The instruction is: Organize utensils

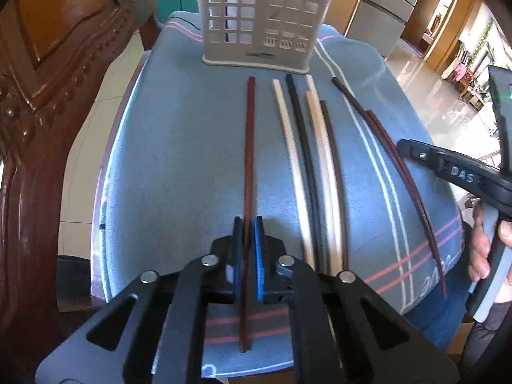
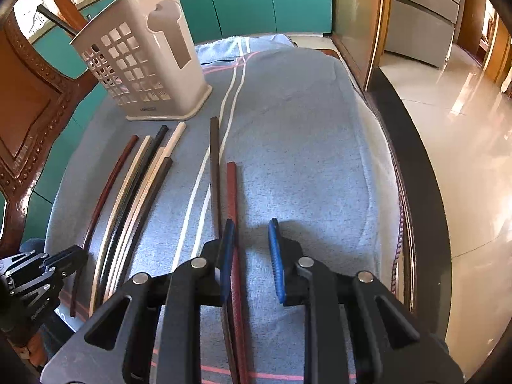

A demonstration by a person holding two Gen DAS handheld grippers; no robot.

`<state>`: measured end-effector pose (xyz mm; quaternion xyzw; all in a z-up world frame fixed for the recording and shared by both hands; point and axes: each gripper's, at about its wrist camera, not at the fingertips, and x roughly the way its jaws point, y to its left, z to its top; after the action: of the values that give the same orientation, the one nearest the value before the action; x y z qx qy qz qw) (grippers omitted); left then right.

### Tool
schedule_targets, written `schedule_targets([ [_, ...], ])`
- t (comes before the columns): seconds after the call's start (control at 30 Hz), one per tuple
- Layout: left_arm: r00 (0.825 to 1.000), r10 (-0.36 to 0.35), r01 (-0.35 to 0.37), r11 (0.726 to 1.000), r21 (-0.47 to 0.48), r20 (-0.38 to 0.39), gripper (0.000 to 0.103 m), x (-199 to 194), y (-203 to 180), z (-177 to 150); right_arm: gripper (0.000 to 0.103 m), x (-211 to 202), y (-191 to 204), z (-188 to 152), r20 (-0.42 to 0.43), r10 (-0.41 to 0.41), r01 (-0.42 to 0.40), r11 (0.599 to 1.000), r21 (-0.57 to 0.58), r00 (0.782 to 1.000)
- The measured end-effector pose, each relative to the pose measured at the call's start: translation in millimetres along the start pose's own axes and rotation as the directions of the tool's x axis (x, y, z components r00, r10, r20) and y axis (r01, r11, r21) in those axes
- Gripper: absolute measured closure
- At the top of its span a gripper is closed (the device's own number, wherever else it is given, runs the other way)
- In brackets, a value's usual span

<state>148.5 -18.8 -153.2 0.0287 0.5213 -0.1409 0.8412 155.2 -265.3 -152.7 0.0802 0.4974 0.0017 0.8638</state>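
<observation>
My left gripper (image 1: 248,225) is shut on a reddish-brown chopstick (image 1: 249,147) that lies on the blue-grey towel (image 1: 179,160) and points at the white slotted holder (image 1: 259,16). To its right lie several more chopsticks, cream (image 1: 288,147), black (image 1: 302,140) and dark brown (image 1: 334,166). My right gripper (image 2: 251,227) is open low over the towel. A red chopstick (image 2: 232,188) runs between its jaws beside the left pad, with a dark brown chopstick (image 2: 214,160) just left of that pad. The holder (image 2: 144,73) has two sticks standing in it.
A carved wooden chair (image 1: 48,96) stands close on the left. The towel (image 2: 304,147) covers a dark-edged table (image 2: 416,176) that drops off to a shiny tiled floor on the right. A person's hand (image 1: 480,249) holds the right gripper's handle.
</observation>
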Motion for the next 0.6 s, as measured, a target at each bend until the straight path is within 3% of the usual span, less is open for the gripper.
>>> schedule_targets([
  [0.1,1.000,0.009,-0.008,1.000,-0.012,0.022,0.085,0.7,1.5,9.4,0.081,2.1,3.2,3.1,0.001,-0.025,0.025,0.999,-0.021,1.000],
  [0.27,0.998,0.040,-0.038,0.999,-0.031,0.056,0.085,7.9,4.2,35.8,0.081,7.3,15.2,3.2,-0.011,-0.047,0.046,0.996,-0.076,0.999],
  [0.37,0.995,0.076,-0.074,0.997,-0.028,0.061,0.085,19.4,2.6,54.5,0.079,10.8,25.6,1.2,0.015,-0.100,0.101,0.986,-0.135,0.995],
  [0.6,0.988,0.147,-0.146,0.989,-0.018,0.046,0.081,41.6,3.0,79.0,0.078,14.6,27.0,8.1,0.015,-0.099,0.100,0.985,-0.139,0.995],
])
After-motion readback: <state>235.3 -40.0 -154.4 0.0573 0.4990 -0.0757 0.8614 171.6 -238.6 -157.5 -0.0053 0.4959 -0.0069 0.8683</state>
